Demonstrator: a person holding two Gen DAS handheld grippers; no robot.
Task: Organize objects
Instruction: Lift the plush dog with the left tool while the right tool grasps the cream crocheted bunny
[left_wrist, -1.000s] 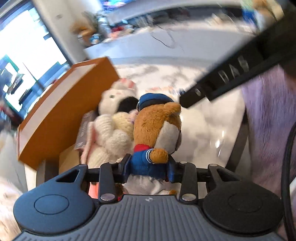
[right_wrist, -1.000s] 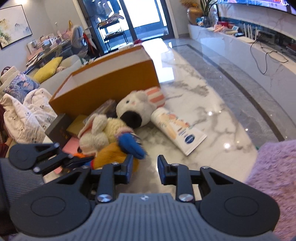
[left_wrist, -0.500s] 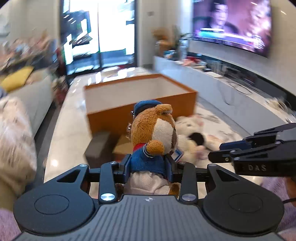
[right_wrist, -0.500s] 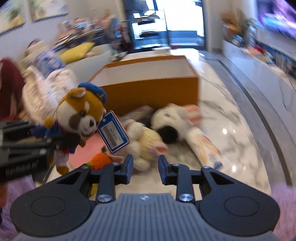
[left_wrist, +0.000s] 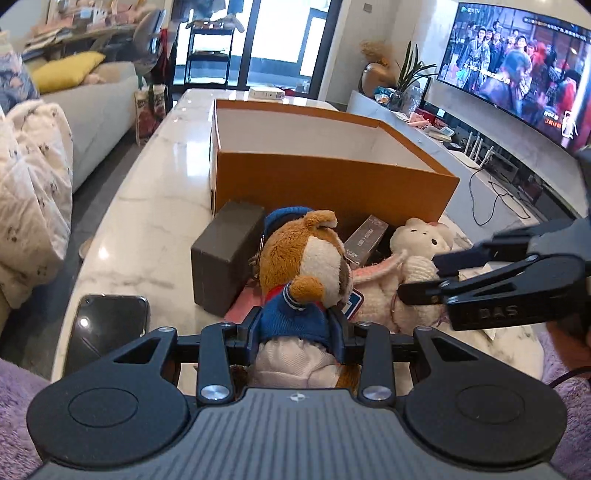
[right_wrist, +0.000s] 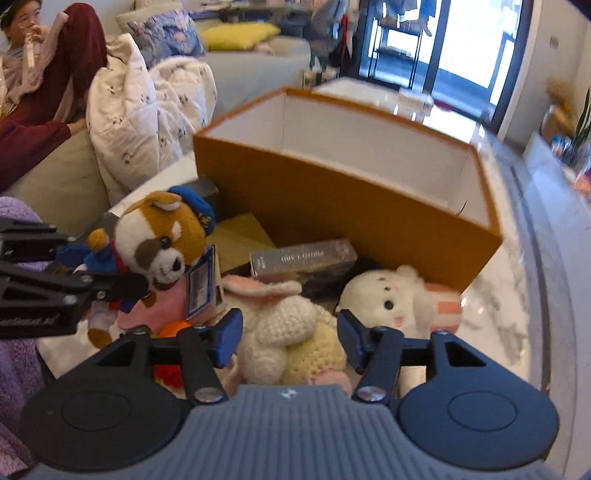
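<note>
A white marble table (left_wrist: 147, 206) fills the middle of a living room. On it stands a large open orange box (left_wrist: 332, 184) with white inner walls, nothing visible inside. Just in front of the box lies a heap of small things: a dark grey block (left_wrist: 225, 258), a silver carton (right_wrist: 303, 258), a white plush cat (right_wrist: 391, 299) and a cream crocheted rabbit (right_wrist: 291, 332). A black phone (left_wrist: 105, 325) lies flat at the table's near left edge.

The left gripper (left_wrist: 297, 332) is clamped around the blue-jacketed body of a brown plush dog (left_wrist: 303, 266) in a blue cap, holding it upright above the heap, short of the box. The right gripper (right_wrist: 290, 334) hangs directly over the crocheted rabbit, its jaws opening, the rabbit showing between its blue pads (right_wrist: 231, 332) without being pressed.
</note>
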